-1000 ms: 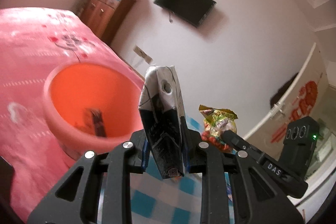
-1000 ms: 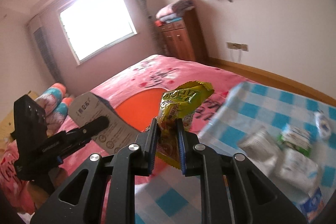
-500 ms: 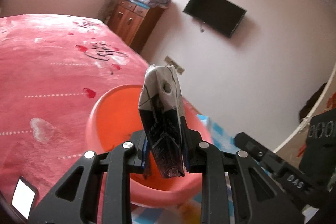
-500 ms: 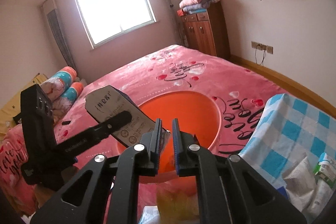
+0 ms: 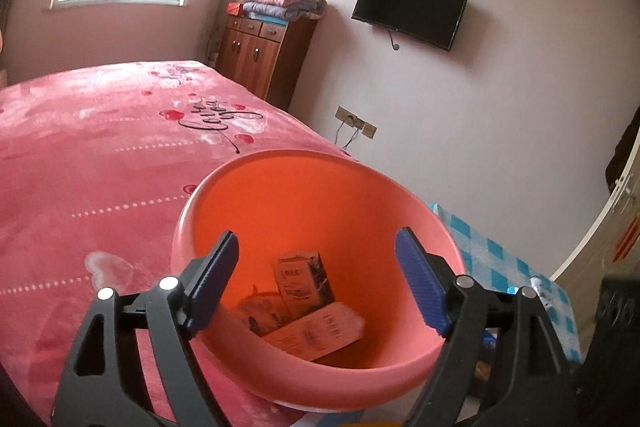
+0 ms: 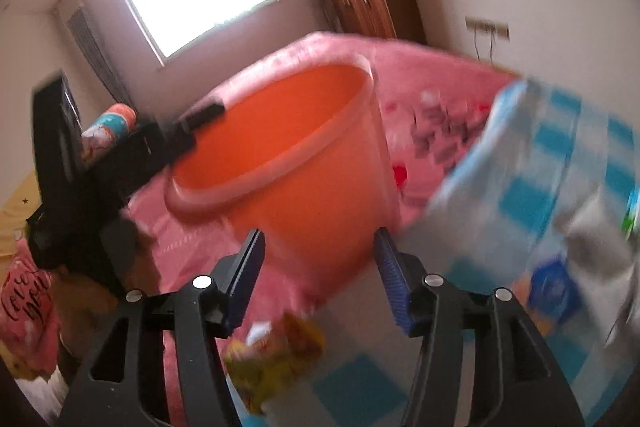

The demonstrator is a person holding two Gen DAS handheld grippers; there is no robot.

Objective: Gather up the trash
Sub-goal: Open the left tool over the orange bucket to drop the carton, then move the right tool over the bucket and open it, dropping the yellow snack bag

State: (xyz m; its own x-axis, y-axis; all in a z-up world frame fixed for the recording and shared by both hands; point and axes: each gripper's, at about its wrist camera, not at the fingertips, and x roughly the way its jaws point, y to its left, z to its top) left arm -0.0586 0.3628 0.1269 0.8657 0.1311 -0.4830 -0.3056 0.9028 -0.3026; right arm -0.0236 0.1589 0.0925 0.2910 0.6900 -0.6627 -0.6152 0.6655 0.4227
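An orange plastic bin (image 5: 320, 383) stands at the edge of the pink bed; it also shows in the right wrist view (image 6: 312, 187). My left gripper (image 5: 320, 287) is open and empty over the bin's mouth. Inside lie a small carton (image 5: 304, 283), a flat paper pack (image 5: 316, 333) and another wrapper. My right gripper (image 6: 318, 283) is open and empty beside the bin, above the blue checked cloth (image 6: 560, 187). A yellow snack bag (image 6: 276, 359) lies below it on the cloth, outside the bin. More packs (image 6: 556, 283) lie on the cloth at right.
The pink bed (image 5: 100, 167) spreads left of the bin. A wooden cabinet (image 5: 264, 55) with folded blankets and a wall TV (image 5: 410, 7) are far behind. The left gripper's body (image 6: 80, 179) shows at the bin's far rim in the blurred right wrist view.
My left gripper opened over the bin and the carton it held now lies inside. My right gripper opened; the yellow snack bag it held a second ago now lies on the cloth.
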